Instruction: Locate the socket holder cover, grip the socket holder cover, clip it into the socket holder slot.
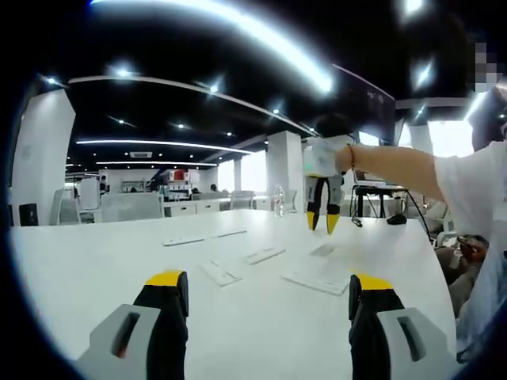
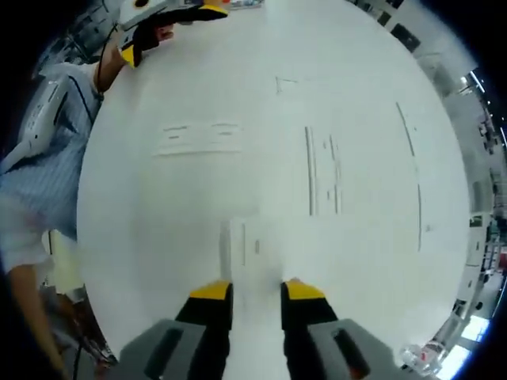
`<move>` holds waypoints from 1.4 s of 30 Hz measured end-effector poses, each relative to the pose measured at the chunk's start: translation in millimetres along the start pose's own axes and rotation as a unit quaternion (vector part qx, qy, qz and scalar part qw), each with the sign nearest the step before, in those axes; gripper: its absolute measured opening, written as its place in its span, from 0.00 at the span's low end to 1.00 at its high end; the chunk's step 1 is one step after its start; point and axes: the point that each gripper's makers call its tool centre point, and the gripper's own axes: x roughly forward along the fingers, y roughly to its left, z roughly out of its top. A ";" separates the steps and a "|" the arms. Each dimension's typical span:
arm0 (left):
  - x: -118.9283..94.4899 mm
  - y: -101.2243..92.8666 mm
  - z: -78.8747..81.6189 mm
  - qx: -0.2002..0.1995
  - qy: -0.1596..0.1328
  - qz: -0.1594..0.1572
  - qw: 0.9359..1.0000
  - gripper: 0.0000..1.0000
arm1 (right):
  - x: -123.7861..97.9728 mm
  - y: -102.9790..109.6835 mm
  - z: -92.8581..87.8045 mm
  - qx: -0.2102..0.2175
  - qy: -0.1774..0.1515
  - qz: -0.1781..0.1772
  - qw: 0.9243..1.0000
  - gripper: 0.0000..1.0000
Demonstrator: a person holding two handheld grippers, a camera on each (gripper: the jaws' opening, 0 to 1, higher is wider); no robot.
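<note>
Several flat white plastic parts lie on the white table (image 1: 95,277), hard to tell apart from it. In the right gripper view, a short white strip (image 2: 238,237) lies just ahead of my right gripper (image 2: 257,291), which hovers above the table, open with nothing between its jaws. Farther out lie a long slotted rail (image 2: 321,170) and a wider piece (image 2: 198,138). In the left gripper view, my left gripper (image 1: 269,283) is wide open and empty, low over the table. The right gripper (image 1: 321,223) hangs tips-down beyond white strips (image 1: 264,254) and a flat piece (image 1: 314,282).
A person's arm (image 1: 396,162) reaches in from the right, with the body at the table's right edge. A clear bottle (image 1: 279,202) stands at the far side. Thin white strips (image 2: 408,131) lie near the table's far edge. Office desks and chairs stand beyond.
</note>
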 end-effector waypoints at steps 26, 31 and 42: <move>1.3 -4.3 -3.7 0.001 0.005 0.005 1.000 0.81 | 30.4 -56.4 -3.0 -0.007 0.022 -0.003 1.000 0.25; 0.2 -4.2 -4.9 0.002 0.006 0.005 1.000 0.81 | 36.7 -58.5 -4.1 -0.005 0.033 0.005 0.999 0.25; -2.3 -3.7 -6.1 0.003 0.007 0.003 1.000 0.81 | 43.4 -60.4 -4.1 0.003 0.040 0.015 0.999 0.25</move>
